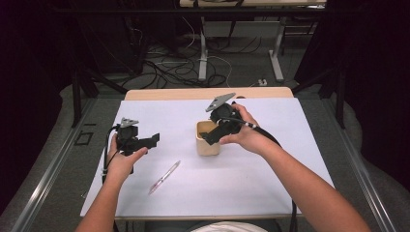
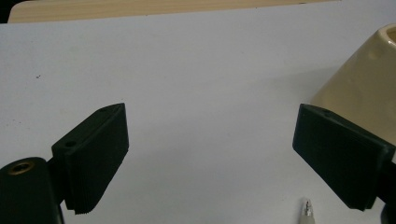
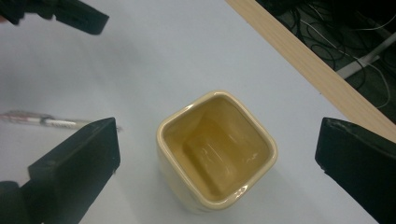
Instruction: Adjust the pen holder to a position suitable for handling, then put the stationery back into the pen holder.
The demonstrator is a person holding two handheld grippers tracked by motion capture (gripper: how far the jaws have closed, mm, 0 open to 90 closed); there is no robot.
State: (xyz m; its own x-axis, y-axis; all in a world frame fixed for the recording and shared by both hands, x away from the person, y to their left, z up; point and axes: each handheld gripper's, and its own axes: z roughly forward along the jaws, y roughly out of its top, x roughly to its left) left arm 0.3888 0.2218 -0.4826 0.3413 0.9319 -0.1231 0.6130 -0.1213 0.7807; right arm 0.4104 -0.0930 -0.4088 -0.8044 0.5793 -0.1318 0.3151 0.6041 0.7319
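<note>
Standing upright on the white table cover (image 1: 251,179), near its middle, is a cream square-mouthed cup (image 1: 208,140). Seen from straight above in the right gripper view, the cup (image 3: 217,149) has rounded corners, a glossy rim and a yellowish inside in which nothing can be made out.

The right gripper (image 1: 212,137) is held over the cup from the person's right side, its jaws pointing down at the mouth. In the right gripper view the right gripper (image 3: 217,158) has its two black jaws spread wide, one on each side of the cup and both clear of its walls; nothing is pressed between them and the cup rests on the table by itself.

The left gripper (image 1: 153,139) is held in the left hand (image 1: 123,159) above the left part of the cover, well apart from the cup, its jaws pointing toward the cup. In the left gripper view the left gripper (image 2: 210,158) has its jaws wide apart, with bare cover between them. The cup's slanted side (image 2: 364,88) shows at the right edge of that view, behind the right-hand jaw.

A clear pen (image 1: 164,177) lies flat on the cover, nearer the person than the cup and between the two hands, slanted. Its tip (image 2: 307,210) appears at the bottom of the left gripper view, below the jaws and not touched by them. In the right gripper view the pen (image 3: 44,121) lies to the left of the cup, partly behind the left-hand jaw.

A strip of the wooden tabletop (image 1: 208,93) shows beyond the far edge of the cover.
</note>
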